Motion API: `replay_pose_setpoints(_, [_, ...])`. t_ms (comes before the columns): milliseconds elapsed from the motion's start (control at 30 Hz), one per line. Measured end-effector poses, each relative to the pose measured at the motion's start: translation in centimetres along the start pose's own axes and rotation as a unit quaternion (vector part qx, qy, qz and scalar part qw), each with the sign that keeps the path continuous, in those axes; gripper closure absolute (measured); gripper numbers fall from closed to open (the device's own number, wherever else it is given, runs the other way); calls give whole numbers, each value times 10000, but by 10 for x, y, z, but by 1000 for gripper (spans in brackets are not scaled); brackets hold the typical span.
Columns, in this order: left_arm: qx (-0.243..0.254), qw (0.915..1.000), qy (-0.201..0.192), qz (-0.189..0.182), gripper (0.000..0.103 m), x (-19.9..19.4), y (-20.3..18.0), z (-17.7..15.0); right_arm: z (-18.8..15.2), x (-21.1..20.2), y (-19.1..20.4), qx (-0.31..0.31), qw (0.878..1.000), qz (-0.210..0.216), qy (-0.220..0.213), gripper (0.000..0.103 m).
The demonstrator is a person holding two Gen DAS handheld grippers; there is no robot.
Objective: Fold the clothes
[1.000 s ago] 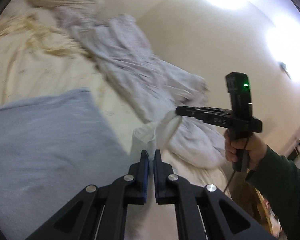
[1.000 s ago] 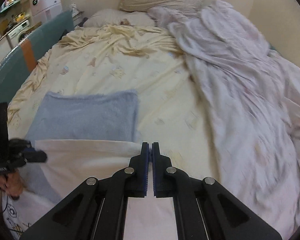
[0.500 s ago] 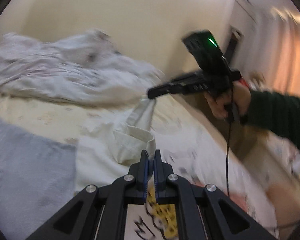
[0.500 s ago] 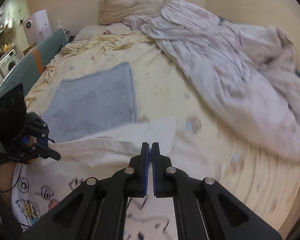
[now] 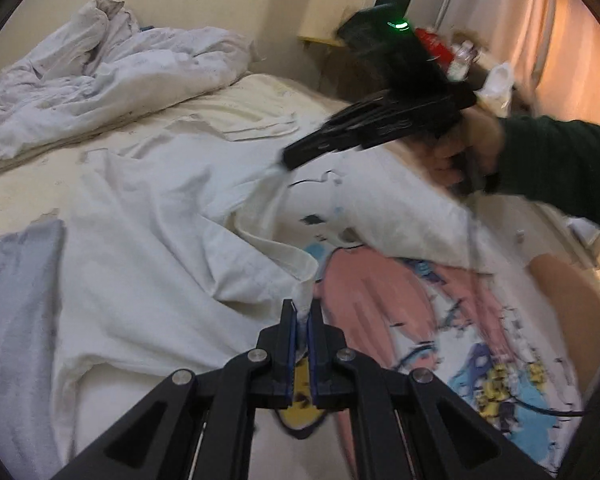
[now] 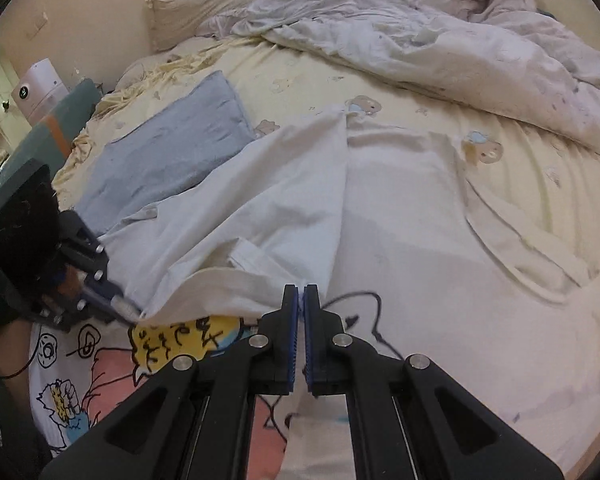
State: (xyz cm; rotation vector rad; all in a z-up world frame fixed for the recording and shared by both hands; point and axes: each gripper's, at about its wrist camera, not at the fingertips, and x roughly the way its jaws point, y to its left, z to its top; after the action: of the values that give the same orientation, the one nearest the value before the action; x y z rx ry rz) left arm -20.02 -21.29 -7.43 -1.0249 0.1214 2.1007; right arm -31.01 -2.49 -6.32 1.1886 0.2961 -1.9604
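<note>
A: What has changed over the last second?

B: The white cotton T-shirt with a pink, yellow and blue cartoon print (image 5: 420, 312), which a second ago hung stretched between the two grippers above the bed, has been carried toward the bed's near edge and lowered. Most of it now lies on the cream patterned bedsheet (image 6: 520, 184), on the near side of the folded grey-blue towel (image 6: 168, 152), with its near part draped toward the bed's edge. The printed side faces up at the near end, and plain white cloth lies doubled over it.

A: What does that mean for the fold?

B: Probably that the shirt is being laid out for folding; the ridge down the cloth and the loose rolled edge suggest it still needs smoothing.

A: How do the hands stand?

B: The left gripper (image 5: 302, 312) points steeply down, fingers nearly together and pinching a bunched white hem. The right gripper (image 6: 301, 292) also tilts down, fingers closed with white cloth running in between them. In the left wrist view, the right hand (image 5: 468, 152), in a dark green sleeve (image 5: 560, 164), sits farther from the towel, its outline blurred.
</note>
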Motion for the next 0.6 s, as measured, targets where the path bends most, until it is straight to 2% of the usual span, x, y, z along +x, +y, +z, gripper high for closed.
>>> replay_pose_setpoints(67, [97,9995,262,135,98,8,0,-3,-8,0,-7,181,9998,-42,-27,101])
replay_pose_setpoints(100, [78,9992,365,117,95,11,3,-1,-12,3,-9,219,9998,-35,22,100])
replay_pose_setpoints(133, [50,9985,537,21,90,13,5,-3,-14,8,-10,245,9996,-26,149,101])
replay_pose_setpoints(167, [37,9976,686,-46,75,14,7,-5,-16,13,-12,270,9993,-17,276,101])
replay_pose_setpoints(200, [97,9975,698,46,68,12,6,-6,-18,17,-13,295,9988,-8,403,100])
replay_pose_setpoints(233, [106,9977,663,80,68,8,7,-6,-20,22,-15,327,9981,0,526,99])
replay_pose_setpoints(333, [-285,9994,199,62,66,-15,21,3,-21,14,-17,367,9967,-285,664,98])
replay_pose_setpoints(400, [-732,9971,-133,146,61,-26,37,7,-20,7,-16,327,9958,-471,716,98])
replay_pose_setpoints(467, [-1326,9897,-444,303,61,-35,59,10,-16,-1,-15,447,9952,-558,665,97])
replay_pose_setpoints(500, [-1540,9860,-547,321,61,-39,68,9,-11,-2,-11,438,9955,-576,604,93])
replay_pose_setpoints(533, [-1740,9819,-622,418,61,-40,75,8,-7,-3,-7,429,9958,-594,542,82])
replay_pose_setpoints(600, [-2134,9720,-761,623,61,-43,91,7,1,2,3,318,9958,-672,538,76])
